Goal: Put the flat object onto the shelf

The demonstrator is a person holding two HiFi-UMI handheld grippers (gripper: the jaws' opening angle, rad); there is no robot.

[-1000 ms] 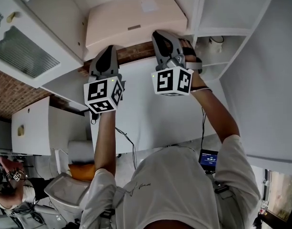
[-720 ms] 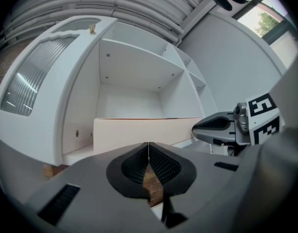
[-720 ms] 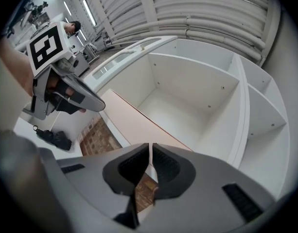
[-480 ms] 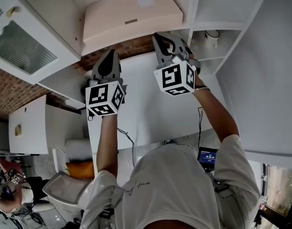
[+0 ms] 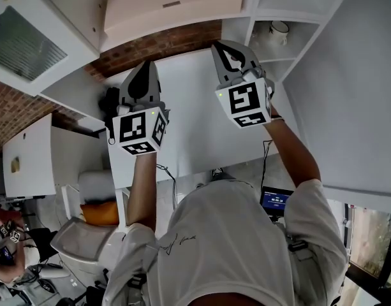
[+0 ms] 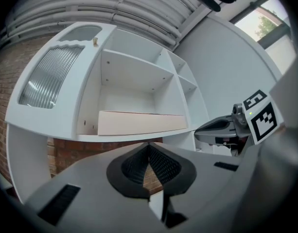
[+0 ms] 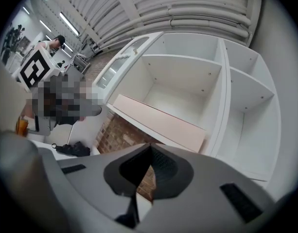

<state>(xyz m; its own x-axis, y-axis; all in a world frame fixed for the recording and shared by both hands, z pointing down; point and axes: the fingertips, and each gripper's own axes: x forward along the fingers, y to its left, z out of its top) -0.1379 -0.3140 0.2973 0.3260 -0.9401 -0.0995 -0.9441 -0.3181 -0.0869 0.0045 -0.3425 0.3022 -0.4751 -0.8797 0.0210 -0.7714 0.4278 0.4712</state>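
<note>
shelf bay (image 6: 131,97) open above the flat panel (image 6: 139,123) lying along its floor, side bay (image 5: 305,38) holds perhaps a cup (image 5: 279,28)

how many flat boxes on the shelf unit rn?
1. The box lies on the bottom shelf of the wide compartment. None shows elsewhere; the narrow compartments are partly hidden.
</note>
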